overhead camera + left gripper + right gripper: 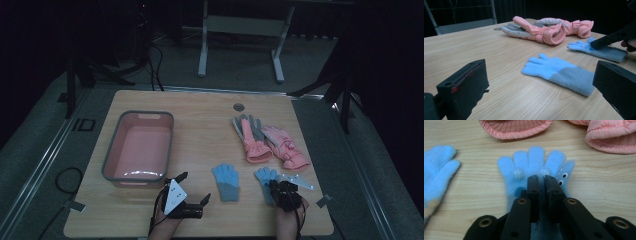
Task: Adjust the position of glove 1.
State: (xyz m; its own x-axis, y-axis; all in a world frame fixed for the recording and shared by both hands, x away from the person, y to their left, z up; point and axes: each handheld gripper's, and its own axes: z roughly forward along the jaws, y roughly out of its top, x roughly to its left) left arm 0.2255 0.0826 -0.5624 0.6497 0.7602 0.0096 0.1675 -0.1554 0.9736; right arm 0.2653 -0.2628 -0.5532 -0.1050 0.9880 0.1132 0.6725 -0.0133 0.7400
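The right-hand blue glove (534,167), at five o'clock on the table (200,115), is being addressed by the nearly closed, empty right gripper (541,178), while the left gripper (192,187) is held open; a firm pinch is judged needed next.

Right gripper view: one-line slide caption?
Right gripper nearly closed over a blue glove lying flat on the table, pink gloves beyond.

Setting: a recording lab or test studio, dimly lit. Evidence: a pale wood-grain worktop (200,125) with a round cable grommet (239,107), standing on grey carpet; black stand legs (80,75) planted at both sides of it; black cables (152,65) trailing over the floor; the white metal frame of a second table (240,30) behind; dark curtained surroundings; tape markers (75,206) at the worktop's near corners.
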